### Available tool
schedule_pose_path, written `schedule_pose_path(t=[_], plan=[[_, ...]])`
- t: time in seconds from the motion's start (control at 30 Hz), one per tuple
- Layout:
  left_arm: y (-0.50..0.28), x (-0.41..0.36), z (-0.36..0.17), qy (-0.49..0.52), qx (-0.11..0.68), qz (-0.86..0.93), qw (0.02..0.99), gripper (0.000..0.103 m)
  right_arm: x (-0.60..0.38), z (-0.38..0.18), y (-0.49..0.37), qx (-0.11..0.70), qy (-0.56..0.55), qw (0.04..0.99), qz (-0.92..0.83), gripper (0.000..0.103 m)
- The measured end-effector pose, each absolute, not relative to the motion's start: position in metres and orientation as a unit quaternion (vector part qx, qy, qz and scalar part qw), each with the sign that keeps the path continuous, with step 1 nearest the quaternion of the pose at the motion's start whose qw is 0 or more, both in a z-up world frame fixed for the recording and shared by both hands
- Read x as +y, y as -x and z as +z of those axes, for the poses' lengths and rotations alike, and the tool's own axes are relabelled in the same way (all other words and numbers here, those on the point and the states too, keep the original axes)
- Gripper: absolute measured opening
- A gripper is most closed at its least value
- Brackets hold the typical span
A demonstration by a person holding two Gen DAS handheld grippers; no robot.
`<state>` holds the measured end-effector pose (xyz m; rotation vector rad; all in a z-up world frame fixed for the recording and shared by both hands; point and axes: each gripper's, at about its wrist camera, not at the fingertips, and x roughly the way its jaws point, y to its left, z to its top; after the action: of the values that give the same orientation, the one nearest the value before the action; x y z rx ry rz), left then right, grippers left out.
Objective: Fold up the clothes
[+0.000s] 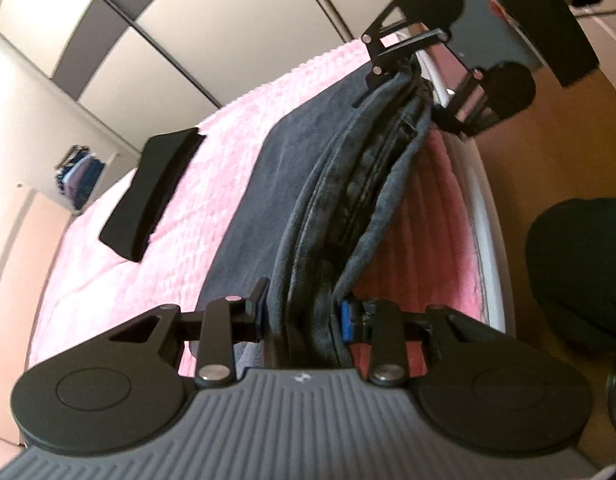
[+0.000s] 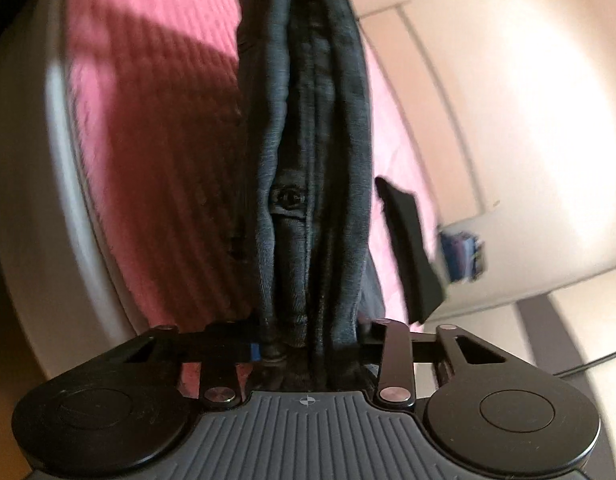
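A dark grey pair of jeans (image 1: 308,184) is stretched over a pink bedspread (image 1: 148,240), its bunched waistband held taut between both grippers. My left gripper (image 1: 304,316) is shut on one end of the waistband. My right gripper (image 1: 403,68) shows at the far end in the left wrist view, shut on the other end. In the right wrist view my right gripper (image 2: 308,352) is shut on the jeans (image 2: 308,160), whose button (image 2: 288,197) shows among the folds. The rest of the jeans lies flat on the bed.
A black folded garment (image 1: 152,192) lies on the bedspread beside the jeans; it also shows in the right wrist view (image 2: 411,252). The white bed edge (image 1: 487,216) runs along one side. A wardrobe (image 1: 108,40) stands behind, with stacked clothes (image 1: 78,176) on a shelf.
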<state>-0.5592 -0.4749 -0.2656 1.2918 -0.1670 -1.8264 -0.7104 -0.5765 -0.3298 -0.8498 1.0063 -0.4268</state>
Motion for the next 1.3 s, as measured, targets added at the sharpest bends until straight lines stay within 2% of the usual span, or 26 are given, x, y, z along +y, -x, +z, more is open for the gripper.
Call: schedule_pose_path(t=[0.1, 0.27, 0.57, 0.9, 1.3], plan=[[0.555, -0.486, -0.249, -0.532, -0.049, -0.732, 0.423, 0.029, -0.581, -0.290, 0.703, 0.493, 0.354, 0.775, -0.176, 0.029], [0.547, -0.509, -0.191, -0.556, -0.016, -0.725, 0.406, 0.028, -0.603, -0.207, 0.683, 0.541, 0.297, 0.777, -0.119, 0.028], [0.559, -0.530, -0.094, -0.579, 0.069, -0.724, 0.370, 0.028, -0.603, -0.092, 0.729, 0.577, 0.234, 0.782, -0.030, 0.028], [0.576, -0.553, -0.049, -0.579, 0.106, -0.712, 0.383, 0.028, -0.619, -0.058, 0.743, 0.579, 0.243, 0.779, -0.013, 0.028], [0.528, -0.587, -0.036, -0.561, 0.097, -0.732, 0.373, 0.028, -0.647, -0.042, 0.697, 0.604, 0.234, 0.762, -0.029, 0.028]])
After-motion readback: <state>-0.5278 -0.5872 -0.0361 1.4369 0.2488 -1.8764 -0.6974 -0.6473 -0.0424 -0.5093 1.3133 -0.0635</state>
